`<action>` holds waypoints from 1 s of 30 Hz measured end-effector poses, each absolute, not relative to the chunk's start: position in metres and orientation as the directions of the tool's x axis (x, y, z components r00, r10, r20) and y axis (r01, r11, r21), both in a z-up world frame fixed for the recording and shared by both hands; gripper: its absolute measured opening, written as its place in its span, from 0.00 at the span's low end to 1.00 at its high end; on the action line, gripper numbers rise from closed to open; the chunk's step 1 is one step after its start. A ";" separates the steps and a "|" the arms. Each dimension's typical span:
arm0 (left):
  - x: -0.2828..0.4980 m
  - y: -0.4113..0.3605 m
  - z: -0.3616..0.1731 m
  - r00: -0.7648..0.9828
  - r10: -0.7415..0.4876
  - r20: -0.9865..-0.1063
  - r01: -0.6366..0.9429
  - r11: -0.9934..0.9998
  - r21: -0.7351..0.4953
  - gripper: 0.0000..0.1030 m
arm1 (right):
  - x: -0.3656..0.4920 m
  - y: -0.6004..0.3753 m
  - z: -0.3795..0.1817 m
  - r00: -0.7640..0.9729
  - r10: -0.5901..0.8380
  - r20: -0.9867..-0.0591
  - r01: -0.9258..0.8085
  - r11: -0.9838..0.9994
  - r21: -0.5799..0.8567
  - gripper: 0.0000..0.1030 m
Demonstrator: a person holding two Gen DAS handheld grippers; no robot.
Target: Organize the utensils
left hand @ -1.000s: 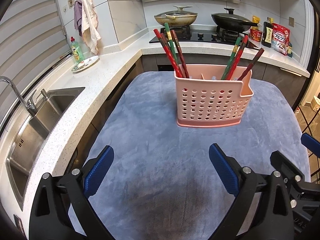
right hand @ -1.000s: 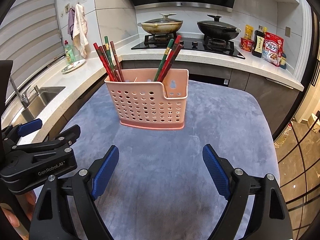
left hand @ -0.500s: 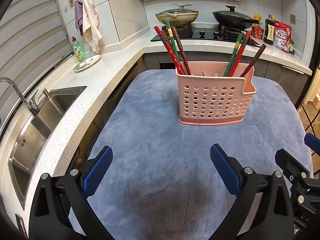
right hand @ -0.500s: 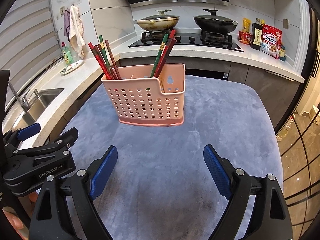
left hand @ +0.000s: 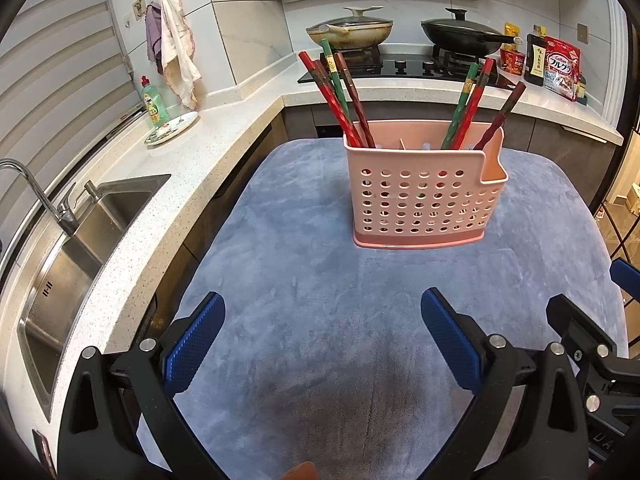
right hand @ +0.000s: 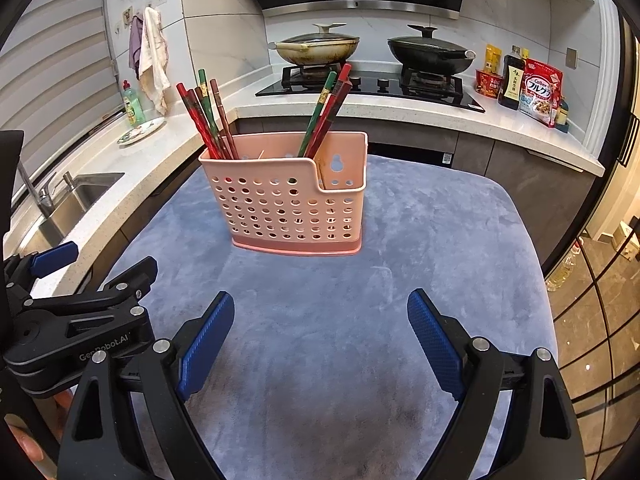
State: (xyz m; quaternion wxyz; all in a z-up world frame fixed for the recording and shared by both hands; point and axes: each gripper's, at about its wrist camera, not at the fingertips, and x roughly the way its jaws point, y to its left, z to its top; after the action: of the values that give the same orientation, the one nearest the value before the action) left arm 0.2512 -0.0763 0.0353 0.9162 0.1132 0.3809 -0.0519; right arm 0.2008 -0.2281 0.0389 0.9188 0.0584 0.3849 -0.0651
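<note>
A pink perforated utensil basket point(left hand: 426, 196) point(right hand: 288, 200) stands upright on the blue-grey cloth-covered table point(left hand: 320, 300) point(right hand: 420, 260). Red, green and brown chopsticks lean in two bunches, one in its left compartment point(left hand: 340, 96) point(right hand: 206, 116) and one toward the right point(left hand: 472, 100) point(right hand: 326, 110). My left gripper point(left hand: 322, 328) is open over bare cloth, well short of the basket. My right gripper point(right hand: 320, 328) is likewise open and holds nothing. Each gripper's body shows at the edge of the other's view.
A white counter with a steel sink point(left hand: 80, 232) and tap runs along the left. At the back are a hob with two pans point(left hand: 350, 32), a dish-soap bottle point(left hand: 154, 100), a plate and food packets point(left hand: 560, 66). The table's right edge drops to the floor.
The basket sits slightly lower and nearer in both views than a second ago; both grippers stay open and nothing has been picked up.
</note>
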 end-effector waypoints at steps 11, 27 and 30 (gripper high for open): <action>0.250 -0.078 0.035 0.703 -0.037 -0.710 0.194 0.971 0.141 0.91 | 0.201 -0.228 0.041 0.697 -0.102 -0.710 0.179 0.983 0.034 0.82; 0.250 -0.073 0.033 0.686 -0.067 -0.725 0.187 0.978 0.087 0.91 | 0.199 -0.230 0.042 0.699 -0.130 -0.703 0.194 0.981 0.012 0.82; 0.249 -0.074 0.033 0.692 -0.055 -0.720 0.179 0.979 0.097 0.91 | 0.199 -0.230 0.041 0.698 -0.132 -0.704 0.197 0.980 0.012 0.82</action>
State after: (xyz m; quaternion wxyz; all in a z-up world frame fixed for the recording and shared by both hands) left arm 0.2492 -0.0738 0.0331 0.9162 0.0800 0.3874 -0.0637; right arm 0.1985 -0.2302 0.0409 0.9204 0.0431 0.3782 -0.0892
